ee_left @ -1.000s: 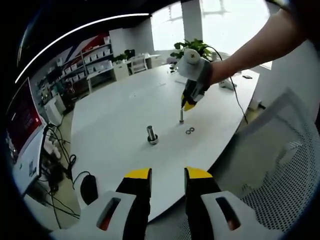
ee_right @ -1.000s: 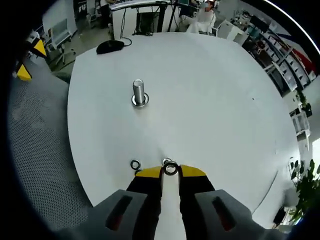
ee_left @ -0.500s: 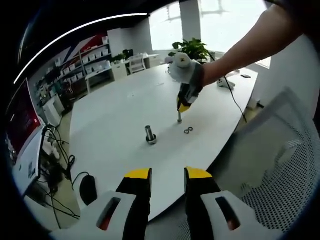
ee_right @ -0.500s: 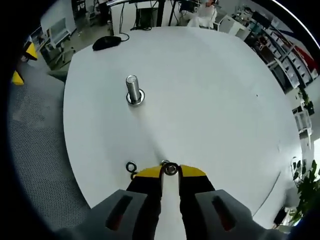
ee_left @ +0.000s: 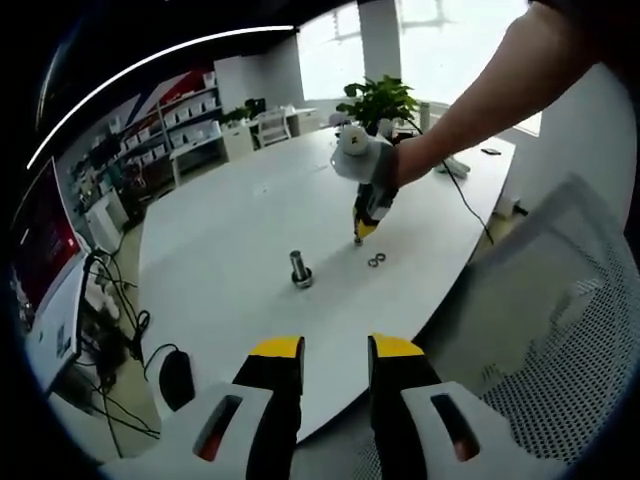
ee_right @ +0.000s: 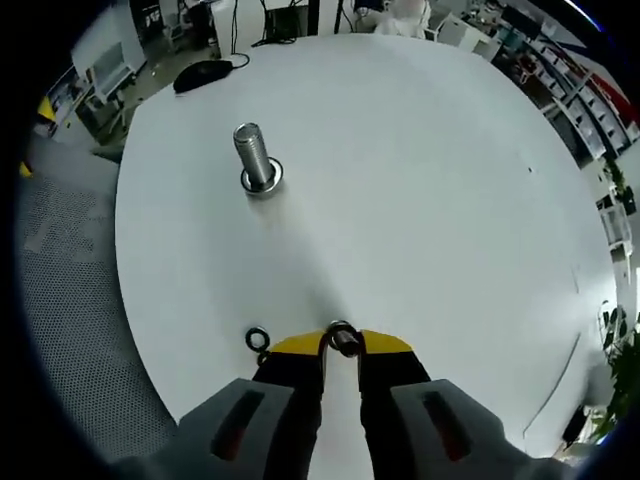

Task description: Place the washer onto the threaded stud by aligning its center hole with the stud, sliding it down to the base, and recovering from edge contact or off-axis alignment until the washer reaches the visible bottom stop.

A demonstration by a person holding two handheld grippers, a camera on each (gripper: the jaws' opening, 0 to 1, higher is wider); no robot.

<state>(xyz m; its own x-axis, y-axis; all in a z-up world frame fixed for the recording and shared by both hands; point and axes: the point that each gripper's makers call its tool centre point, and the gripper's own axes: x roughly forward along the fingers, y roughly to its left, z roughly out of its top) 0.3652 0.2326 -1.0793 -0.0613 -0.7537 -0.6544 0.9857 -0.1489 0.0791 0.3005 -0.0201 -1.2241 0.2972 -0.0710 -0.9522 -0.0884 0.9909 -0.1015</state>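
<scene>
Lifted a little higher than a second ago, the washer (ee_right: 342, 338) rides pinched between the yellow tips of the right hand-held gripper (ee_right: 341, 345), and in the right gripper view the threaded stud (ee_right: 252, 155) has slid up and leftward, which reads as the camera rising and tilting rather than the stud moving. From the left gripper view, that right hand-held gripper (ee_left: 361, 229) now hangs above the desk (ee_left: 240, 220), between the stud (ee_left: 300, 266) and the spare washers (ee_left: 377, 261) lying flat just beside it; it has drifted away from where it was over them. My judgement: pickup is done and the carry toward the stud has begun, with alignment over the stud top and the slide down both left to do.

One spare washer (ee_right: 257, 338) lies on the desk (ee_right: 430, 190) just left of the right jaws. The left hand-held gripper (ee_left: 335, 355) hangs off the desk edge, jaws parted and holding nothing.

Hard to read: the held washer's tilt, since only its upper arc peeks past the tips. The stud already sits in a wider ring at its base (ee_right: 262, 179); whether that is a flange or an earlier washer I cannot tell. The spare washers are too small in the left gripper view to count surely.
</scene>
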